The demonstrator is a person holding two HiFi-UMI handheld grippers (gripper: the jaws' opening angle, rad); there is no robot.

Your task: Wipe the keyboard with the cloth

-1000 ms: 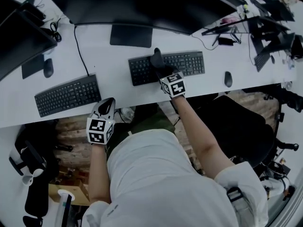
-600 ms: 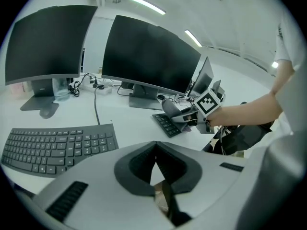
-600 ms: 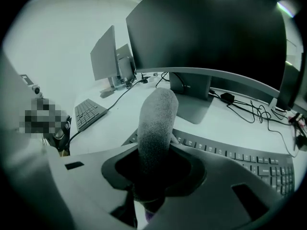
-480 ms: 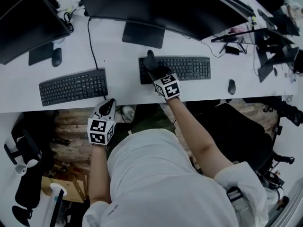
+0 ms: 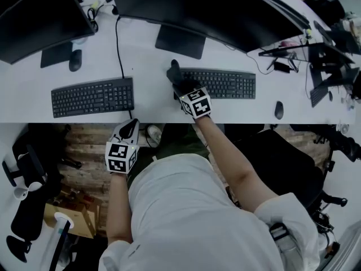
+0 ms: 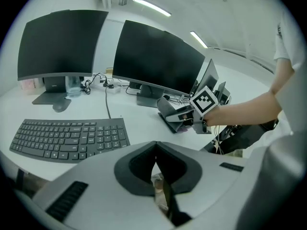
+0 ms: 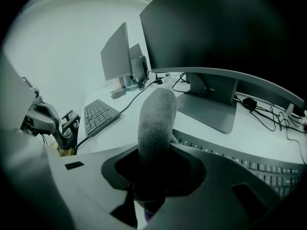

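At the near edge of the white desk (image 5: 149, 103), the left gripper (image 5: 129, 127) is hanging with its jaws pressed together; only a blur is showing through the slit beneath them. The right gripper (image 5: 180, 85) is clamping a fuzzy grey rolled cloth (image 5: 174, 72) in its jaws. The cloth's free end is sticking out over the left end of the flat black keyboard (image 5: 225, 83) and hiding those keys. I cannot tell whether it is touching them.
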